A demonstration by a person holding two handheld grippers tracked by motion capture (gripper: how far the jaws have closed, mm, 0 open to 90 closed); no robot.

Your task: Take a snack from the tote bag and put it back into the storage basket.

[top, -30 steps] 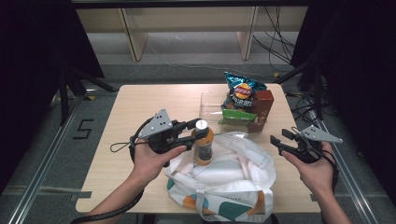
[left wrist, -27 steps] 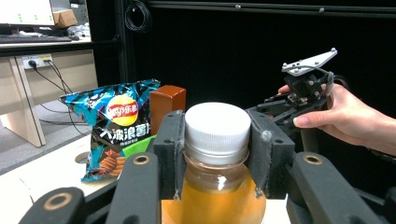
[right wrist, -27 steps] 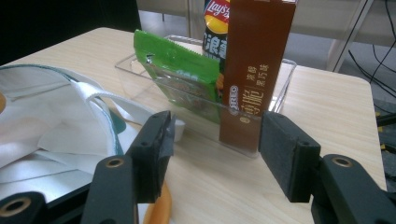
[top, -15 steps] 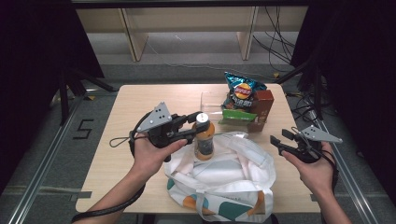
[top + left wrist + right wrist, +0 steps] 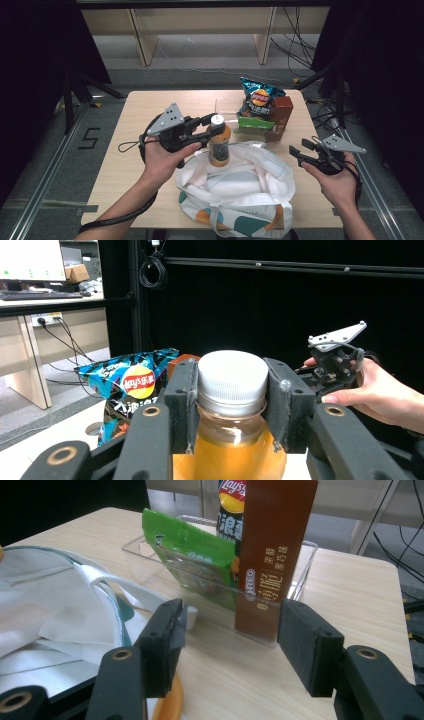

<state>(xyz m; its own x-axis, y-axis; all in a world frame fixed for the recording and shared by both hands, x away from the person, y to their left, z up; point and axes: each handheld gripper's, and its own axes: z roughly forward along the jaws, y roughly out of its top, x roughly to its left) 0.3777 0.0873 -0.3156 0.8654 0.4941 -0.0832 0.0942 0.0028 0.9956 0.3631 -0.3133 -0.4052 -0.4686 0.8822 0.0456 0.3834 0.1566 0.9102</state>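
From the high view, I am holding the orange drink bottle (image 5: pixel 218 145) by its cap end in my left gripper (image 5: pixel 209 125), upright above the near rim of the white tote bag (image 5: pixel 235 192), whose mouth is lying open on the table (image 5: pixel 150 107). My right gripper (image 5: pixel 295 150) is waiting off to the bag's right side, holding nothing. The chip bag (image 5: pixel 260 95), green packet (image 5: pixel 250 124) and brown box (image 5: pixel 281 117) are standing in the clear bin (image 5: pixel 225 106) behind.

In the left gripper view, my jaws are pressing on both sides of the white cap (image 5: pixel 231 375), so I am gripping firmly; the bottle is hanging below them.

In the right gripper view, my jaws are standing wide apart, framing the brown box (image 5: pixel 272 555) and green packet (image 5: pixel 195 562) without touching them.

I judge the packing barely begun: the bottle is lifted but not yet lowered in, and three snacks are waiting.
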